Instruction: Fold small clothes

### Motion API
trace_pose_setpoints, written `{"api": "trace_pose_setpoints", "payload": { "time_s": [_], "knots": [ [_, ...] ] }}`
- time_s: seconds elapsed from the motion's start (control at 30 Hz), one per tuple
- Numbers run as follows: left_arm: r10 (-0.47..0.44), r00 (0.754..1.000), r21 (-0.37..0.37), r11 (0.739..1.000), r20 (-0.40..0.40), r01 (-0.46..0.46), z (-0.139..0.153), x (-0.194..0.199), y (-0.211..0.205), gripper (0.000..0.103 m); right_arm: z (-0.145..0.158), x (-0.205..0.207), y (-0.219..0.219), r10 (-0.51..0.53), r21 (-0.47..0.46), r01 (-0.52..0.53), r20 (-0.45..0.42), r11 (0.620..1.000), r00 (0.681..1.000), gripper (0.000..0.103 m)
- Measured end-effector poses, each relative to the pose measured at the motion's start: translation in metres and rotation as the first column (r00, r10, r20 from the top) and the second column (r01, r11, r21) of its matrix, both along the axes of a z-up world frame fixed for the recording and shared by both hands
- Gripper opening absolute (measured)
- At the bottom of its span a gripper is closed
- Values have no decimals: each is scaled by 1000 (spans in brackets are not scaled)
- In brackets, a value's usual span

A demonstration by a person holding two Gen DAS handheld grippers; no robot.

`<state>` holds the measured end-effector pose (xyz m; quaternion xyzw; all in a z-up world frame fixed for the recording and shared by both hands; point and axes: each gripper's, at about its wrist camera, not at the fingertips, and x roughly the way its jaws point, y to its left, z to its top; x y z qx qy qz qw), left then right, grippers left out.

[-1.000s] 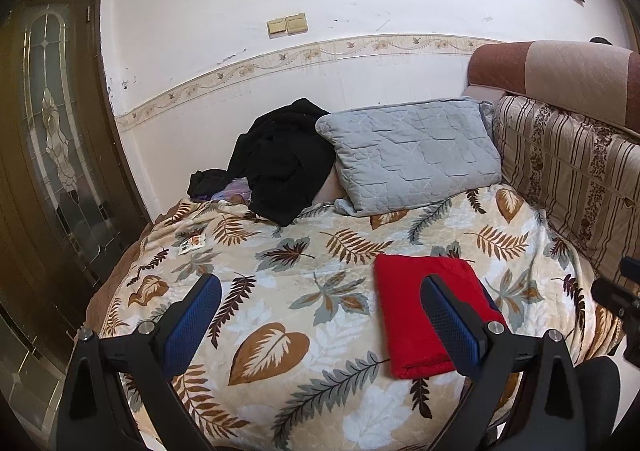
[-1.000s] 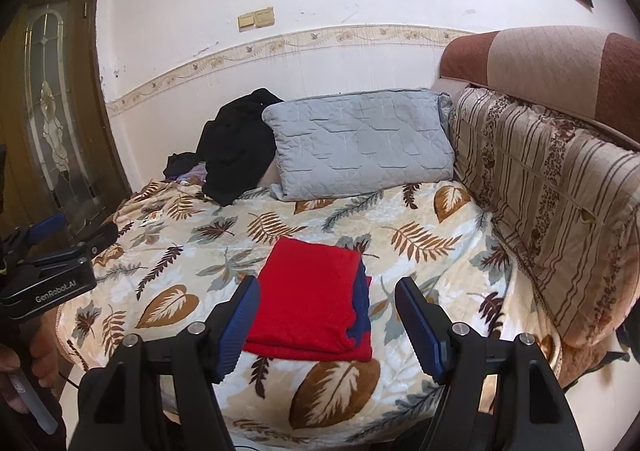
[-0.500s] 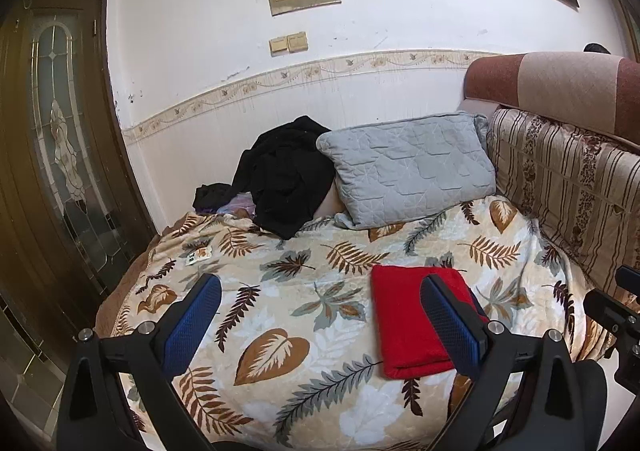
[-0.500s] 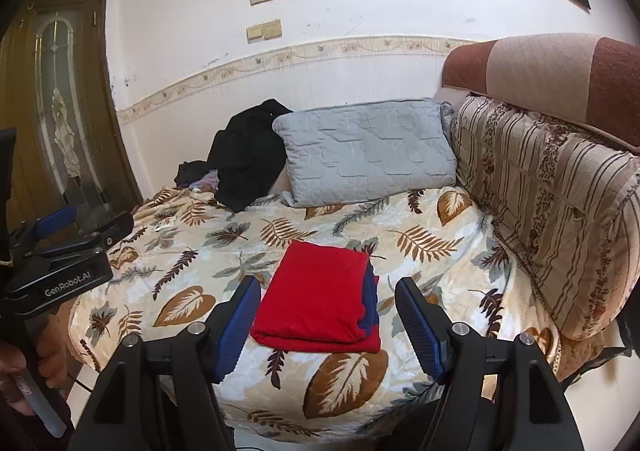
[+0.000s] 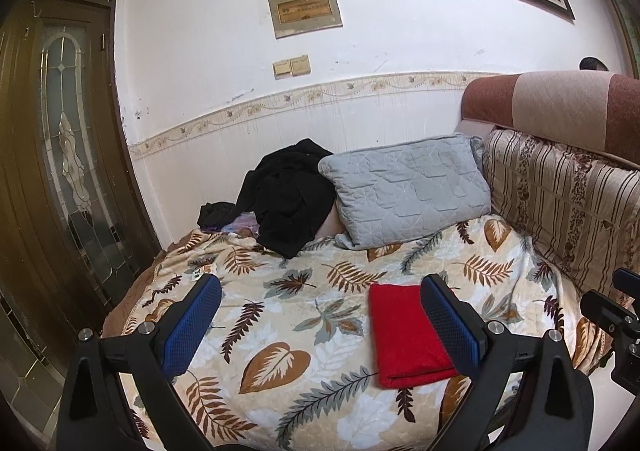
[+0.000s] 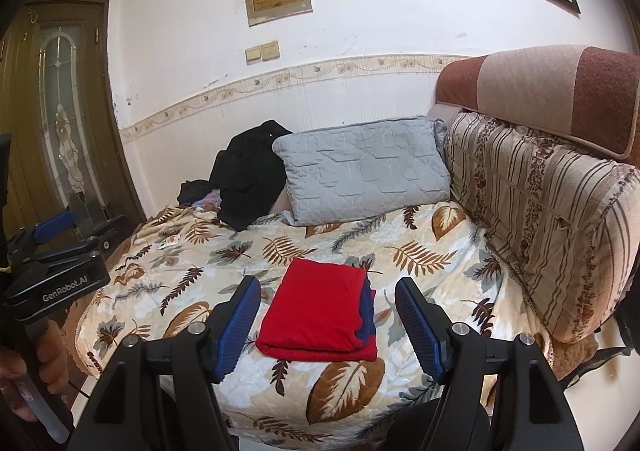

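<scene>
A red garment (image 5: 404, 331) lies folded in a neat rectangle on the leaf-print bedspread (image 5: 304, 291), near the bed's front edge. In the right wrist view the red garment (image 6: 320, 311) shows a blue layer at its right edge. My left gripper (image 5: 320, 325) is open and empty, held above and in front of the bed, left of the garment. My right gripper (image 6: 326, 325) is open and empty, held back from the bed with the garment seen between its fingers. The left gripper's body (image 6: 60, 271) shows at the left of the right wrist view.
A grey quilted pillow (image 5: 408, 187) and a heap of black clothes (image 5: 288, 191) lie at the back of the bed against the wall. A striped cushion (image 6: 552, 219) and headboard line the right side. A wooden glass-panelled door (image 5: 60, 171) stands at the left.
Both grippers have drawn back and up from the bed, so the garment looks smaller and more wall shows. The folded garment has not moved.
</scene>
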<state>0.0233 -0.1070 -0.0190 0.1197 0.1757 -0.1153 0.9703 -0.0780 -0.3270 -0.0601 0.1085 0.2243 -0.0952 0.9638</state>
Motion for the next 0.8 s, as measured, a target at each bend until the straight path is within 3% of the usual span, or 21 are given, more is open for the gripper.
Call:
{"api": "trace_pose_setpoints", "payload": {
  "time_s": [0.8],
  "knots": [
    [20,998,-31,999,52,-19,19,-15,13,100,21,-14,11,3,-12,-2,39,1000,999,74]
  ]
}}
